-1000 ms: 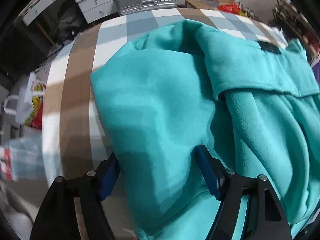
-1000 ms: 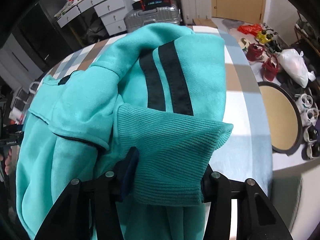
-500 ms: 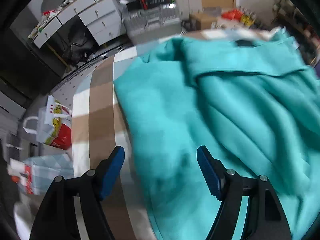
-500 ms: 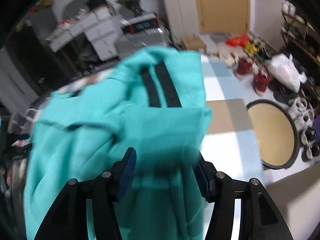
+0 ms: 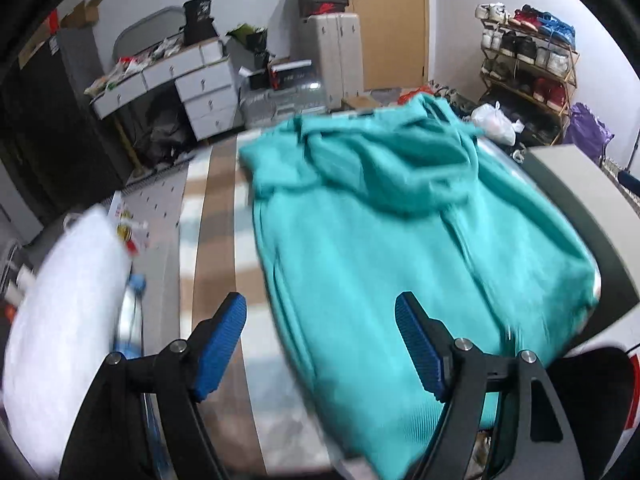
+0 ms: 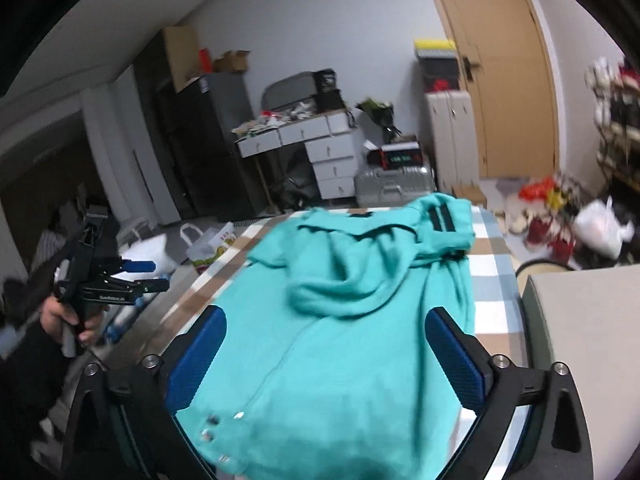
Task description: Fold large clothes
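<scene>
Teal garment (image 6: 360,320) flat on checked table (image 6: 490,276), beyond wide-open, empty right tool (image 6: 326,354).

The left claw (image 5: 320,344) is held with its blue pads well apart, having just been opened a little, nothing between them. The right claw (image 6: 326,356) has just been opened wide and is empty. The left claw's handle is gripped by a hand (image 6: 66,318).
</scene>
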The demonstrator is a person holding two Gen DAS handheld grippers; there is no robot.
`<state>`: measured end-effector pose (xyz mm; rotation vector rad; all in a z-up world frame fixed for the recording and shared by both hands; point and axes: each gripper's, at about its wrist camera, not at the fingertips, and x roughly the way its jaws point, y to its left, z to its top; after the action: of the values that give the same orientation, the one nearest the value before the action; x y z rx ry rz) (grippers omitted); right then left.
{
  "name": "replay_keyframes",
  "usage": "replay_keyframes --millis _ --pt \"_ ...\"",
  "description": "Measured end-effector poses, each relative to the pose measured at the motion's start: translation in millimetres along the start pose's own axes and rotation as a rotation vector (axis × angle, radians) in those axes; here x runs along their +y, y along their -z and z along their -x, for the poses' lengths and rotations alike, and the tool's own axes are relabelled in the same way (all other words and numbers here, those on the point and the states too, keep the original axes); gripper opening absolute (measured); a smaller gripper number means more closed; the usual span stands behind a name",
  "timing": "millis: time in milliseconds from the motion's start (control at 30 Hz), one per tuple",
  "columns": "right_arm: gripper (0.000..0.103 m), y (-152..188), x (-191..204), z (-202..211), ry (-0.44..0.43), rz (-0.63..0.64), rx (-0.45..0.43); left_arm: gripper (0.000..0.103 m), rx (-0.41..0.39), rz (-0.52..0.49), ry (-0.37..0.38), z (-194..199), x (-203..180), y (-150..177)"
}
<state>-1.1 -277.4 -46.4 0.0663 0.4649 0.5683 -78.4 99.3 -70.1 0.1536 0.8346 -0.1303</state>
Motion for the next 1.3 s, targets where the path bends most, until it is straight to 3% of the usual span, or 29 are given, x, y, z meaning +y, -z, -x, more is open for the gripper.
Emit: replay_keyframes --millis 133,267,333,400,567,667,933,1067,1233,1300 --pt "0.101 33 24 0 0.018 -0.072 -0.07 0.08 0.087 -0.005 0.001 -11 -5 40" --pt "0.101 54 22 -8 -0.01 -0.173 -0.126 0.08 0.165 0.051 0.064 -21 -5 65" --pt "0.101 54 23 -6 0.057 -0.185 -0.145 0.08 0.171 0.054 0.118 -20 -11 71" --pt "0.101 54 21 0 0.068 -0.192 -0.181 0.08 0.133 0.056 0.164 -15 -16 73" --pt "0.103 58 8 5 0.068 -0.273 -0.182 0.08 0.204 -0.011 0.106 -51 -29 73" --pt "0.103 61 0 8 0.058 -0.32 -0.183 0.078 0.285 0.074 0.074 -65 -15 89" --pt "0.103 69 -16 12 0.019 -0.417 -0.197 0.08 0.234 0.275 0.008 -43 40 86" --pt "0.103 72 -22 15 0.007 -0.455 -0.213 0.081 0.249 0.269 -0.084 -34 41 97" --pt "0.103 76 -34 21 -0.018 -0.509 -0.236 0.08 0.25 0.233 -0.078 -4 25 107" --pt "0.103 77 -39 20 -0.027 -0.534 -0.231 0.08 0.199 0.217 0.01 18 16 100"
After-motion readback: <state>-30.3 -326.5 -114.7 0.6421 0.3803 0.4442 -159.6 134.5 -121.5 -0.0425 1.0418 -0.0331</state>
